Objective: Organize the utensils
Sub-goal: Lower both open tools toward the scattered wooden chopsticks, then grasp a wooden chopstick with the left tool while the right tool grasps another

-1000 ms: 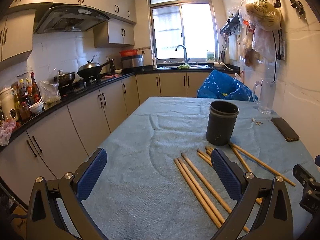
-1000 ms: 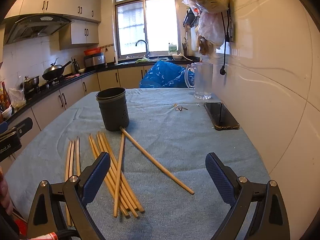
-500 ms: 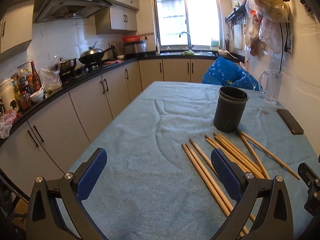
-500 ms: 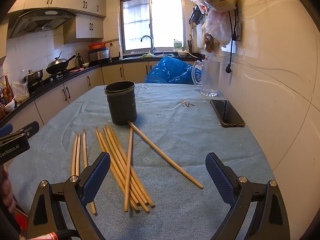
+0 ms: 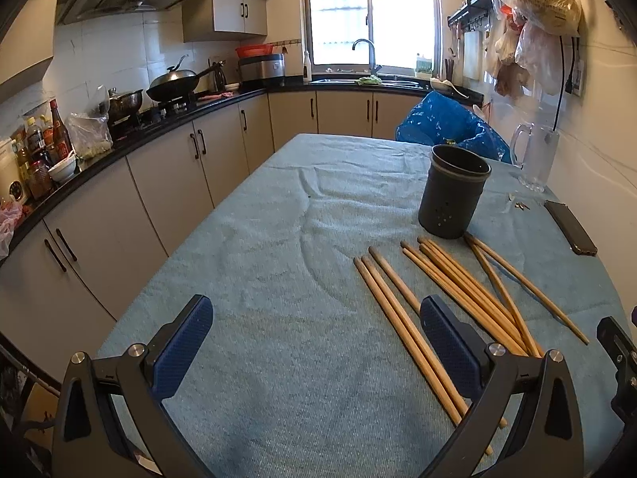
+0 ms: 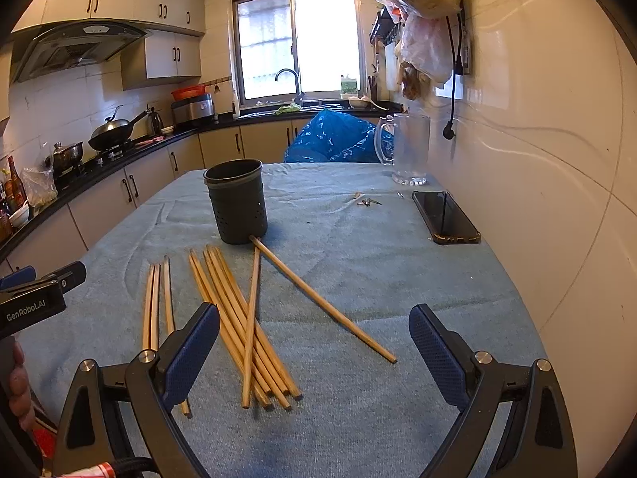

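**Still on the cloth: chopsticks wait beside an empty holder**

Nothing is in hand yet as I steer both tools over the kitchen table. My left gripper [image 5: 314, 342] hangs with its blue pads spread wide and nothing between them, and my right gripper [image 6: 314, 348] is spread just as wide and just as empty. The wooden chopsticks [image 6: 239, 318] lie loose on the blue-grey tablecloth [image 5: 258, 279]: three side by side on the left, a crossed bundle in the middle, and one long stick angling off to the right with its far end touching the base of the dark perforated utensil holder [image 6: 238, 203]. The holder stands upright just beyond the far tips of the sticks, and I can see nothing poking out of its rim.

By my reading this is the approach before the first pick. The next move calls for lowering one tool onto a stick, probably the lone angled one or an outer stick of the three, since the crossed bundle would be awkward to separate, then closing, lifting and tipping it upright into the holder.

Along the right edge of the table lie a black phone [image 6: 446, 217], a clear glass pitcher [image 6: 408, 149] and some small keys. A blue plastic bag [image 6: 338, 141] sits behind the table; beyond run cabinets, a stove with a wok and a bright window over the sink.
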Motion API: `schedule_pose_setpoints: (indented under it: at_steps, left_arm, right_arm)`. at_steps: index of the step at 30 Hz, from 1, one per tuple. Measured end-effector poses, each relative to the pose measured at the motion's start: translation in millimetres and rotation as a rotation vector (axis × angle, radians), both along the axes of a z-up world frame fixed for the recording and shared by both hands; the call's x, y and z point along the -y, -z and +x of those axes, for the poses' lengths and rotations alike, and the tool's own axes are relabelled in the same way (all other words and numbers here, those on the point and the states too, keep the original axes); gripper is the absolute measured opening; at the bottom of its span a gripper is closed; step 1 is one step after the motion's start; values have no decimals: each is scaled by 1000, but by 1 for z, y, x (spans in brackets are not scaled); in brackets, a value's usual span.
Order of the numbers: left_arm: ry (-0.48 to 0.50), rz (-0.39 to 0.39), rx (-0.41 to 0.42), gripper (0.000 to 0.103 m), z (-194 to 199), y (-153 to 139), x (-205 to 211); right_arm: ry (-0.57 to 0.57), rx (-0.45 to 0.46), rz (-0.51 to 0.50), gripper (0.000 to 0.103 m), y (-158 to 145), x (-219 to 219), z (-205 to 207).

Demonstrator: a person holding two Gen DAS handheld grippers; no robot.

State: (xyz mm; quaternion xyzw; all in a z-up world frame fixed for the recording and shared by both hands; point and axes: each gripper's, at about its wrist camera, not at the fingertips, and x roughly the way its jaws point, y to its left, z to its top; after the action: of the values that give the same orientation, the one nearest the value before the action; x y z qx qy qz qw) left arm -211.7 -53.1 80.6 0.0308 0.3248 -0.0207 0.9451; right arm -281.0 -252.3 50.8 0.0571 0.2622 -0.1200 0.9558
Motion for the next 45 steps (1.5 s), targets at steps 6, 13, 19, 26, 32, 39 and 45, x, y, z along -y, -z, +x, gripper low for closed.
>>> schedule_pose_setpoints:
  at_steps: [6, 13, 19, 26, 32, 39, 45]
  left_arm:
    - [-1, -7, -24, 103, 2, 5, -1]
    - [-7, -13, -57, 103, 10, 14, -3]
    - [-11, -15, -87, 103, 20, 21, -6]
    - [26, -81, -167, 103, 47, 21, -19]
    - [94, -153, -264, 82, 72, 32, -10]
    - [129, -144, -389, 56, 99, 66, 17]
    - [141, -98, -351, 23, 104, 66, 27]
  right_arm:
    - [-2, -10, -2, 98, 2, 0, 1]
    - [-5, -31, 6, 98, 7, 1, 5]
    - [-12, -61, 18, 98, 13, 5, 15]
    - [-99, -121, 22, 98, 9, 13, 41]
    - [-166, -205, 79, 98, 17, 30, 81]
    - [-170, -288, 90, 93, 30, 49, 113]
    - [-172, -276, 104, 93, 31, 54, 113]
